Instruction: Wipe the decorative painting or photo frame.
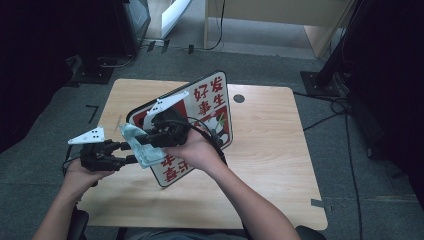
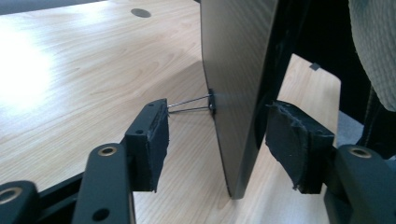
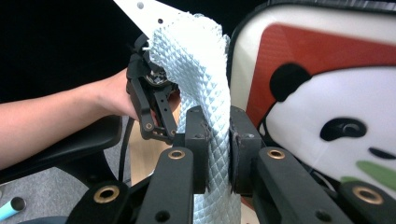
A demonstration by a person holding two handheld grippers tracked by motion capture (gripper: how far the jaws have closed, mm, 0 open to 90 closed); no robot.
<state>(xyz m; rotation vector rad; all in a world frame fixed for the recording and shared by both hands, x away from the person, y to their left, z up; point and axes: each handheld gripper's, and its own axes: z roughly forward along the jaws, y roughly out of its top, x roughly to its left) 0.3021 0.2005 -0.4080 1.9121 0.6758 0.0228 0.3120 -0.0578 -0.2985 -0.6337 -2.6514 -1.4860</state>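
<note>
A board (image 1: 215,107) printed with a panda and red characters stands tilted on the wooden table (image 1: 280,150). Its thin lower edge (image 2: 233,70) sits between the jaws of my left gripper (image 2: 215,149), with a gap to the left pad. A wire loop on the board's back reaches that pad (image 2: 154,140). My left gripper (image 1: 129,152) comes in from the left. My right gripper (image 3: 217,140) is shut on a pale quilted cloth (image 3: 196,60), held against the board's printed face (image 3: 327,93). From above, the cloth (image 1: 131,134) hangs at the board's left edge by my right gripper (image 1: 140,140).
A round cable hole (image 1: 239,98) lies near the table's far edge. Cables (image 1: 340,107) and a dark stand base (image 1: 320,82) are on the floor to the right. Wooden furniture (image 1: 280,15) stands behind the table, and a dark chair arm (image 3: 79,144) is low on the left.
</note>
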